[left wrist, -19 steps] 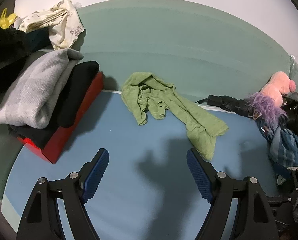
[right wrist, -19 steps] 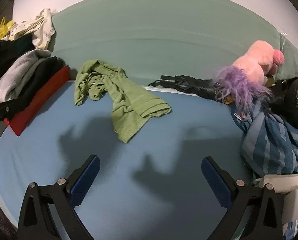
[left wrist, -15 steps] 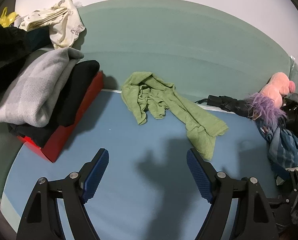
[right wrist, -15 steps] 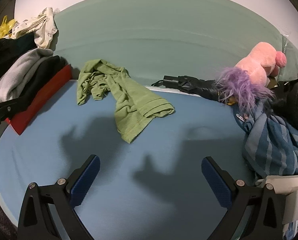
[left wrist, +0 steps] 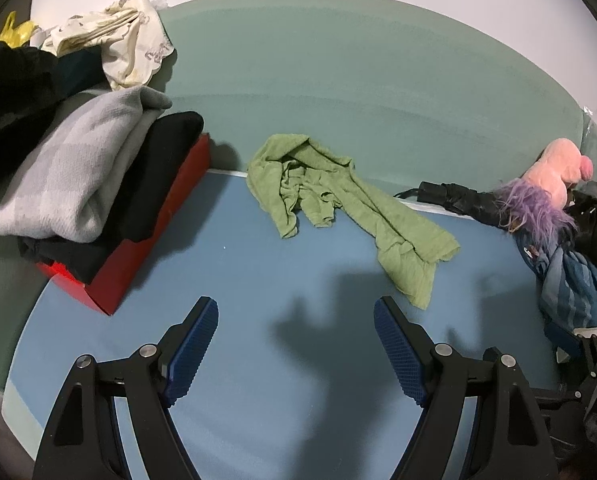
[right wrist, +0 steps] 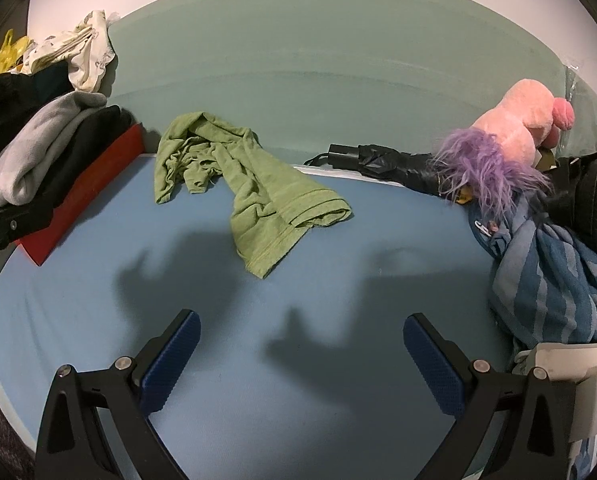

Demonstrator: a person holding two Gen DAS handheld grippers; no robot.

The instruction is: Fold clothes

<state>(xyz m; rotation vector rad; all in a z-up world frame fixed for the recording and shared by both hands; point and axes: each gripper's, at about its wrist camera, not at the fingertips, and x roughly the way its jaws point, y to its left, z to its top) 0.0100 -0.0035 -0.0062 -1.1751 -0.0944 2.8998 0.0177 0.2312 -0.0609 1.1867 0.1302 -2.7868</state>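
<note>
- Left gripper [left wrist: 296, 346]: two black angular finger arms, each with a triangular cut-out near its base, lower part of the frame.
- Left pads [left wrist: 192, 350]: dark blue, finely ribbed rectangular strips on the inner faces.
- Left fasteners: round silver screw heads, two visible per arm.
- Right gripper [right wrist: 301, 362]: same black arms, silver screws.
- Right pads [right wrist: 434, 370]: dark blue, textured.
- White plastic mount, lower right of the right wrist view.

A pink plush toy [right wrist: 514, 120] with purple hair lies at the right, beside a black umbrella [right wrist: 382, 162]. A red box [left wrist: 150, 232] stands at the left on the blue mat [left wrist: 290, 380].
</note>
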